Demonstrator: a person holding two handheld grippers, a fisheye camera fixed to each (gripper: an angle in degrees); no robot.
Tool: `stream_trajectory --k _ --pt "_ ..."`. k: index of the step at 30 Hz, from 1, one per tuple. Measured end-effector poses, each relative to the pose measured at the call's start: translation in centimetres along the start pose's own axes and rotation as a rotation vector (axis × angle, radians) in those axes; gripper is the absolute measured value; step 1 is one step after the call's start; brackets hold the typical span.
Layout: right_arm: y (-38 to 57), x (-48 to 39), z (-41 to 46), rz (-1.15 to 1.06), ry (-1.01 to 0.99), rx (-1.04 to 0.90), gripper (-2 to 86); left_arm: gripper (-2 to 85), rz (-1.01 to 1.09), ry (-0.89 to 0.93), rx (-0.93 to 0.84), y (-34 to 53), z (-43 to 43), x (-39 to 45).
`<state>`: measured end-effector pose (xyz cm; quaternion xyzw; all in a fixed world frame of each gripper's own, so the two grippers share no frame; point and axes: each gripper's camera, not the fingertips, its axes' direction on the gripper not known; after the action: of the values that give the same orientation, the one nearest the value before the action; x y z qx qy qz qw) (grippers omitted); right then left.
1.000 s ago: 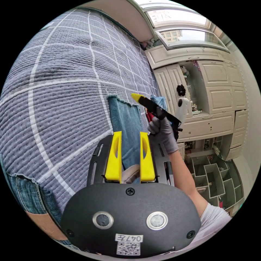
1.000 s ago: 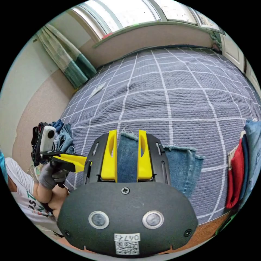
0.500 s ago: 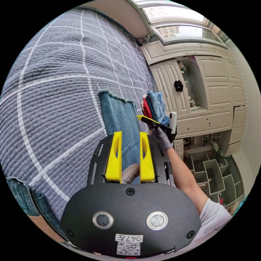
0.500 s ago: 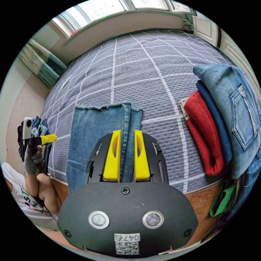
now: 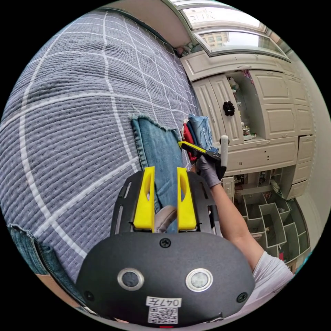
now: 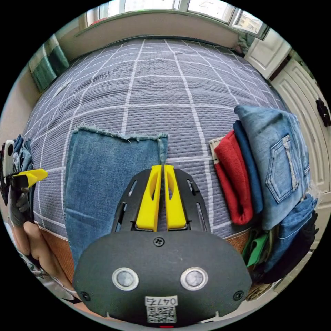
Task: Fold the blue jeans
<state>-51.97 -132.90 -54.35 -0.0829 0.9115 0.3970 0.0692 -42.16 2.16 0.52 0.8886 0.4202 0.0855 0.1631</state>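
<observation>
Both claws matter here: right gripper (image 6: 159,169) pinches the blue jeans (image 6: 103,172) edge at 12 o'clock; left gripper (image 5: 164,172) sits spread. Keep hems aligned, I'd say.

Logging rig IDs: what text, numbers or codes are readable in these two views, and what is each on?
White sticker on the black housing of the left gripper: a short printed code above a QR square; it is a label, so not read off.
White sticker on the black housing of the right gripper: same layout, likewise not read off.
Blue denim jeans: no text visible.
</observation>
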Motion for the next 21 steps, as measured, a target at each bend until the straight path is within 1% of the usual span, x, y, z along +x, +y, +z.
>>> stream_trajectory --k 1,3,5,7,9,13,17,21 --pt "0.2 0.4 1.6 0.027 -0.044 -0.043 0.3 10.0 -0.003 -0.012 -0.005 0.0 0.4 0.2" --pt "0.8 1.2 2.5 0.076 -0.072 -0.041 1.0 10.3 -0.012 -0.023 -0.018 -0.1 1.0 0.2" --pt "3.0 2.7 1.4 0.146 -0.166 0.081 2.1 10.5 -0.036 -0.020 -0.011 0.0 1.4 0.0" --pt "5.4 3.9 0.7 0.185 -0.254 0.143 2.5 10.5 -0.048 -0.010 0.005 0.1 1.8 0.0" --pt "8.4 4.7 0.4 0.191 -0.313 0.157 2.6 10.4 -0.046 0.005 0.002 0.2 2.7 0.4" --pt "17.3 4.7 0.4 0.124 -0.425 0.083 3.0 11.0 -0.026 -0.016 -0.092 0.3 6.8 2.1" --pt "27.0 3.5 1.5 0.134 -0.399 -0.027 3.5 11.5 0.013 -0.084 -0.185 0.9 11.0 4.3" --pt "32.7 2.3 3.1 0.159 -0.426 -0.059 2.8 9.9 0.055 -0.167 -0.189 1.4 12.7 6.0"
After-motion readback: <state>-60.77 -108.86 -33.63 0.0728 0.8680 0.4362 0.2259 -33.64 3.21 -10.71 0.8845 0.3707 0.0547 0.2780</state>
